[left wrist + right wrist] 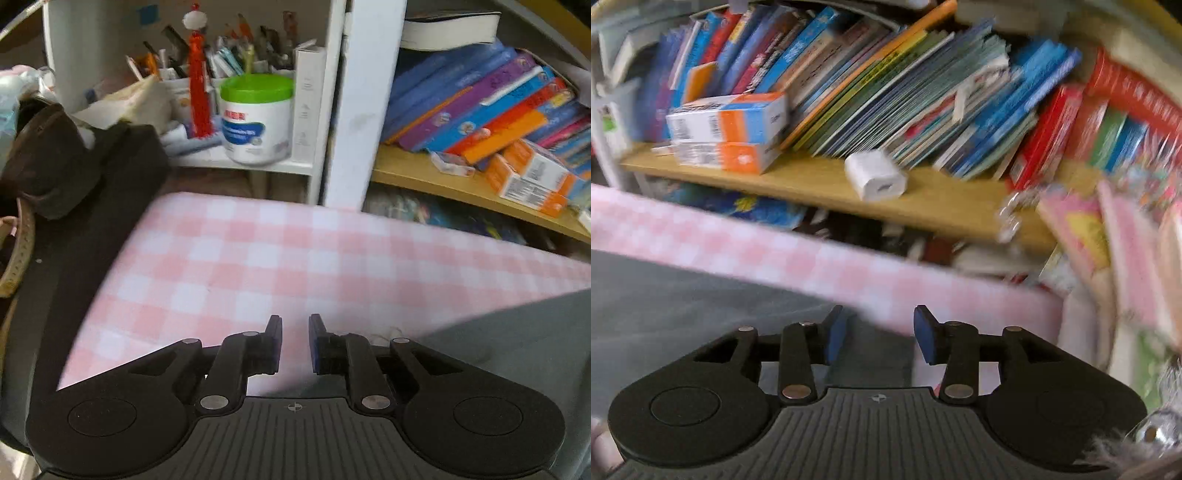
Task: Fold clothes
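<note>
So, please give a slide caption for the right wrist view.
Open right gripper above grey cloth on pink checked cover, facing a bookshelf.

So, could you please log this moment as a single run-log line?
task: fold clothes | left gripper: open, empty, over pink checked cloth | right gripper: open, empty, over grey garment | garment: ungrasped | views blurred

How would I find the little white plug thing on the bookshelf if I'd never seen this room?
Look at the wooden shelf packed with leaning books behind the pink checked cloth. On the shelf's bare front part, right of two stacked orange-and-white boxes, lies a small white charger block. It is the only plain white cube there, with one slot in its end.
</note>
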Available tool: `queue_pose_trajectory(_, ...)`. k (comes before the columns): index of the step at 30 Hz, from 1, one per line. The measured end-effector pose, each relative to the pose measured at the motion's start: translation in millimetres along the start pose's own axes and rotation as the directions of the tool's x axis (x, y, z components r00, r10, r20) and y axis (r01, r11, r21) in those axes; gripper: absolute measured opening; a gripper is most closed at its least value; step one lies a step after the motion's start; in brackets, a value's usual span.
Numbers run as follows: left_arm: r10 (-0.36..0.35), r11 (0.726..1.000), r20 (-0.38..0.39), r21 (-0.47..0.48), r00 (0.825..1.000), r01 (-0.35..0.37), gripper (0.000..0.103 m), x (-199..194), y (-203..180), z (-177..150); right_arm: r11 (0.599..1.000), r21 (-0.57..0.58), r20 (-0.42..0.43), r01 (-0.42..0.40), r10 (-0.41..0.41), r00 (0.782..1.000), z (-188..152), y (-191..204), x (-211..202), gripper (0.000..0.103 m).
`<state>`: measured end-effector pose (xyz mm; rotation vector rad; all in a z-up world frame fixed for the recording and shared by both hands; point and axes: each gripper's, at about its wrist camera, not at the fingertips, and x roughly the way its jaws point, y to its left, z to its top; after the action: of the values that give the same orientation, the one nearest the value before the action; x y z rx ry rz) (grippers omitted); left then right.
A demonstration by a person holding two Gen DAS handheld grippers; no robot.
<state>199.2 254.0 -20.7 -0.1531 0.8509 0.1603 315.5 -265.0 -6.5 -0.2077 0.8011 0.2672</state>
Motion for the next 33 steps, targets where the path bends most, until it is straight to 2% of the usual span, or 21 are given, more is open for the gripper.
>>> queue_pose_trajectory(3,-0.090,0.995,0.052,0.050,0.995,0.087,0.020,-19,-8,-3,0.998,-0.025,0.059,-0.062,0.064,0.996,3,6,-15,0.038)
queue_pose_trajectory(6,-0.182,0.980,0.099,0.104,0.978,0.171,0.021,-39,-15,-6,0.979,-0.088,0.049,-0.185,0.190,0.981,-2,20,-28,0.038)
queue_pose_trajectory(8,-0.312,0.946,0.049,0.113,0.949,0.305,0.021,-43,-23,-12,0.961,-0.116,0.007,-0.249,0.252,0.968,-9,32,-27,0.036)
queue_pose_trajectory(10,-0.421,0.903,-0.027,0.079,0.907,0.421,0.021,-35,-31,-22,0.954,-0.134,-0.046,-0.270,0.266,0.963,-16,43,-20,0.035)
queue_pose_trajectory(12,-0.402,0.915,-0.023,0.037,0.915,0.402,0.021,-27,-31,-24,0.962,-0.124,-0.097,-0.243,0.232,0.968,-20,48,-7,0.034)
queue_pose_trajectory(14,-0.381,0.924,-0.019,-0.006,0.924,0.381,0.020,-19,-30,-26,0.985,-0.062,-0.130,-0.159,0.150,0.980,-20,41,12,0.033)
queue_pose_trajectory(15,-0.371,0.928,-0.017,-0.028,0.928,0.371,0.019,-16,-30,-27,0.993,-0.026,-0.136,-0.118,0.114,0.984,-21,35,19,0.026)
queue_pose_trajectory(16,-0.361,0.932,-0.016,-0.049,0.933,0.360,0.013,-12,-30,-28,0.994,0.024,-0.135,-0.105,0.107,0.985,-21,28,26,0.021)
queue_pose_trajectory(17,-0.350,0.935,-0.014,-0.071,0.937,0.348,0.007,-8,-30,-29,0.990,0.097,-0.114,-0.107,0.118,0.986,-21,19,29,0.021)
queue_pose_trajectory(19,-0.329,0.939,-0.013,-0.113,0.944,0.326,0.005,0,-29,-31,0.980,0.173,-0.088,-0.096,0.112,0.990,-21,13,32,0.021)
queue_pose_trajectory(23,-0.286,0.940,-0.012,-0.198,0.958,0.278,0.006,15,-29,-35,0.984,0.162,-0.075,-0.069,0.082,0.994,-27,23,23,0.026)
queue_pose_trajectory(24,-0.279,0.942,-0.006,-0.197,0.960,0.272,0.007,7,-28,-40,0.986,0.153,-0.063,-0.062,0.072,0.995,-27,24,18,0.029)
queue_pose_trajectory(25,-0.272,0.944,0.001,-0.196,0.962,0.267,0.012,-1,-28,-45,0.988,0.144,-0.051,-0.054,0.062,0.997,-28,26,13,0.036)
queue_pose_trajectory(26,-0.265,0.945,0.007,-0.195,0.964,0.261,0.017,-8,-28,-50,0.990,0.136,-0.040,-0.047,0.053,0.998,-28,27,8,0.038)
queue_pose_trajectory(29,-0.244,0.951,0.026,-0.191,0.969,0.245,0.028,-32,-27,-66,0.982,0.173,-0.009,-0.071,0.073,0.997,-42,22,-18,0.039)
queue_pose_trajectory(33,-0.216,0.957,0.052,-0.186,0.975,0.222,0.028,-64,-25,-87,0.967,0.235,0.009,-0.097,0.098,0.995,-66,20,-56,0.041)
